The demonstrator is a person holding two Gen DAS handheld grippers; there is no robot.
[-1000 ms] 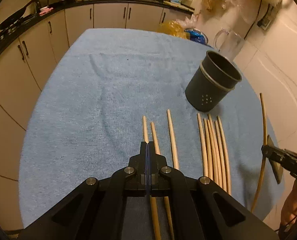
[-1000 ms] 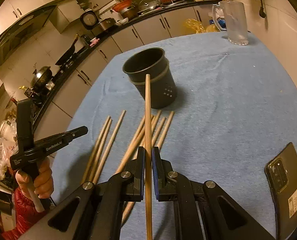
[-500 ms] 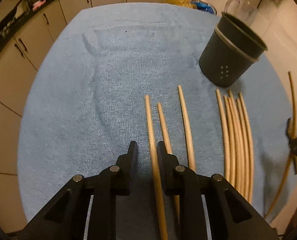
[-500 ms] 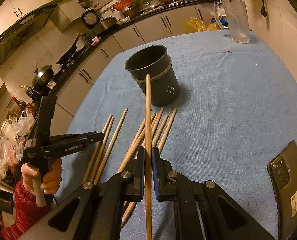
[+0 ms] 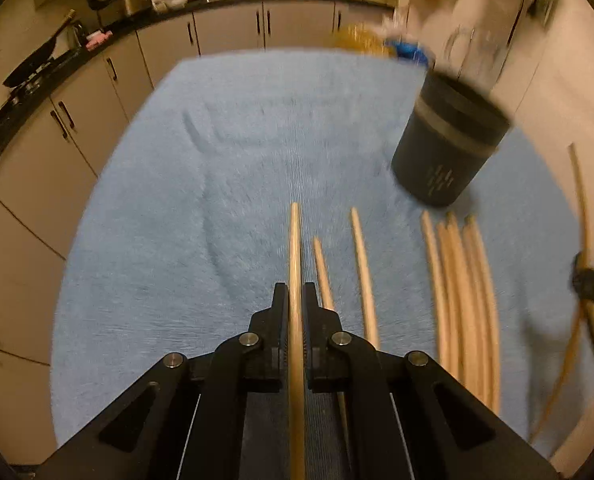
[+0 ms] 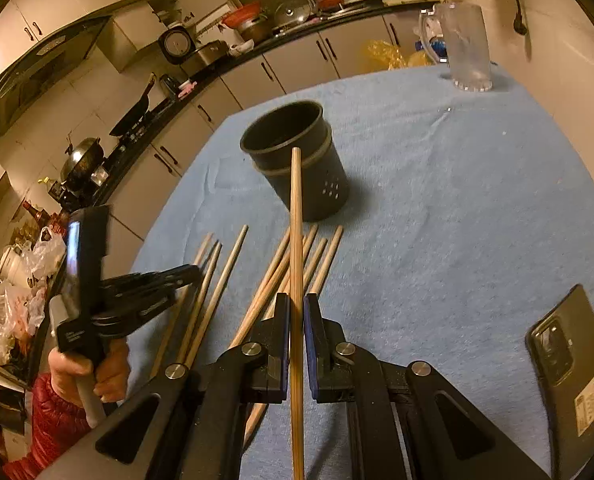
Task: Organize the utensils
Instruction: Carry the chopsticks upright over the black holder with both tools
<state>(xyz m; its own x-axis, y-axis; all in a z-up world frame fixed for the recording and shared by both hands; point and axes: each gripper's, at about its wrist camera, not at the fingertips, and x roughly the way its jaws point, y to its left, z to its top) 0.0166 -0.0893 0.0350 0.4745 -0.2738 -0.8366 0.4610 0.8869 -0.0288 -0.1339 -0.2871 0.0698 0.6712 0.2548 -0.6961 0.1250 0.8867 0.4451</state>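
Note:
My left gripper (image 5: 296,292) is closing tight on the leftmost wooden chopstick (image 5: 295,240), which runs straight out between its pads. Two more chopsticks (image 5: 361,264) lie just to its right on the blue cloth. Further right lies a bundle of several chopsticks (image 5: 461,280). The dark cylindrical holder (image 5: 449,148) stands upright beyond that bundle. My right gripper (image 6: 296,312) is shut on another chopstick (image 6: 296,220), held above the pile with its tip in front of the holder (image 6: 297,160). In the right wrist view the left gripper (image 6: 191,274) is low at the left, above the outer chopsticks.
A black phone (image 6: 573,364) lies on the blue cloth (image 6: 437,220) at the near right. A clear glass pitcher (image 6: 465,48) stands at the far edge. Kitchen cabinets and a cluttered counter ring the round table. A person's hand (image 6: 93,372) in a red sleeve holds the left gripper's handle.
The left gripper opened over the leftmost chopstick, then shut on it, and the view has tilted up. The right gripper and its chopstick have stayed put.

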